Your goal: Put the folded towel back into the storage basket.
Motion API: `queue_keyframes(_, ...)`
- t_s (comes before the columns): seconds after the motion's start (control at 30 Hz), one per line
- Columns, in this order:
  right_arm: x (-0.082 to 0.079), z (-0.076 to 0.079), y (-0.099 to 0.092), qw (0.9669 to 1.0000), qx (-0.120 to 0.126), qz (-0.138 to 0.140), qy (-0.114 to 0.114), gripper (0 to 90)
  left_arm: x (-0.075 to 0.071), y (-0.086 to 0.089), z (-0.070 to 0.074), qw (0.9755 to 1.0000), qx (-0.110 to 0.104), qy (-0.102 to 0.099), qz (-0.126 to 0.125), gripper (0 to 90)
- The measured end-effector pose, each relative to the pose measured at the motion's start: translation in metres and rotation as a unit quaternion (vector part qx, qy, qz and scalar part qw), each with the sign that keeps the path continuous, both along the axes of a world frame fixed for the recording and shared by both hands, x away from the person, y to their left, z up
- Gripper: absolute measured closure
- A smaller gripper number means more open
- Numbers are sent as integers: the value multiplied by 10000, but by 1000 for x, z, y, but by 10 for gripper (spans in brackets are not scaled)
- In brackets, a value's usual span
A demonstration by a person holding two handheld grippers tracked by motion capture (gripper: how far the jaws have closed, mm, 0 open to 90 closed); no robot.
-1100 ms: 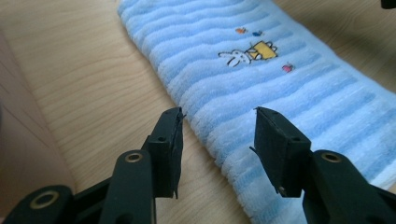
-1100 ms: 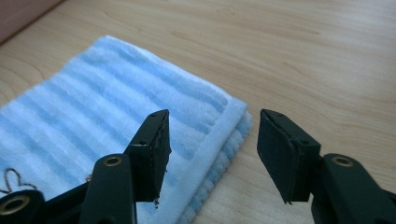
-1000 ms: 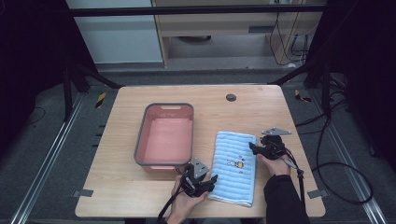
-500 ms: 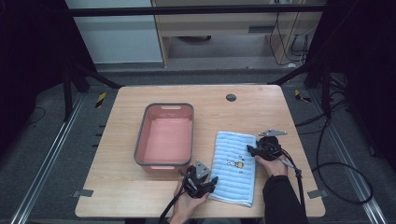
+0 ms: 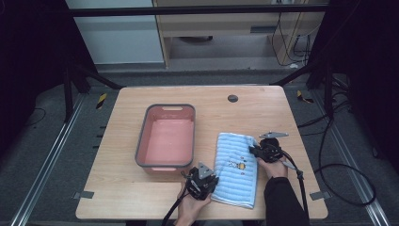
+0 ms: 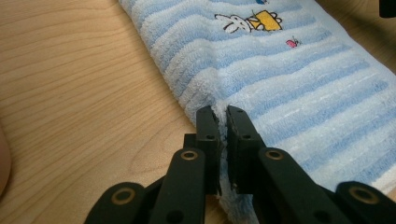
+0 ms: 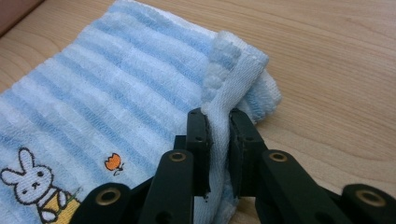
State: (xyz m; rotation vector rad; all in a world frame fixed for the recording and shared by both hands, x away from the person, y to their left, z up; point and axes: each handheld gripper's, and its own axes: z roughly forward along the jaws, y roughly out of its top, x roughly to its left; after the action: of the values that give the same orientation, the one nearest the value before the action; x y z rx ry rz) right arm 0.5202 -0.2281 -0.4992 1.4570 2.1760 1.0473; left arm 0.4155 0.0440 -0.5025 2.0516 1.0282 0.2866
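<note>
The towel (image 6: 299,88) is looped terry cloth, soft and matt, striped light blue and white with a flat woven hem band and small embroidered figures; its pile stands rough along the folded edge pinched in the left gripper (image 6: 223,126) and the right gripper (image 7: 218,126). Both grippers have black jaws of matt, smooth plastic-looking material with brass-coloured metal rivets at the joints, and each carries a dull grey plate in the high view. The table (image 5: 263,108) is pale wood with visible grain and a smooth satin finish, and the tub (image 5: 141,150) looks like smooth plastic, pink inside with a grey rim.
</note>
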Motion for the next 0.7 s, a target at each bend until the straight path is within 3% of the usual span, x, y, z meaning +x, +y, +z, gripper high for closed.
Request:
queue_keyframes(0.17, -3, 7, 0, 9998, 27, 81, -172, 825, -1, 4, 4, 9998, -144, -118, -26, 861)
queue_keyframes(0.33, -12, 23, -3, 9983, 397, 147, -410, 827, -4, 9, 25, 9989, -273, -351, -123, 861)
queue_keyframes(0.43, -15, 28, -3, 9977, 411, 189, -504, 828, -5, 11, 32, 9983, -295, -461, -187, 861)
queue_keyframes(0.7, -26, 63, -2, 9929, 551, 169, -1038, 830, -8, 19, 55, 9971, -419, -607, -211, 861)
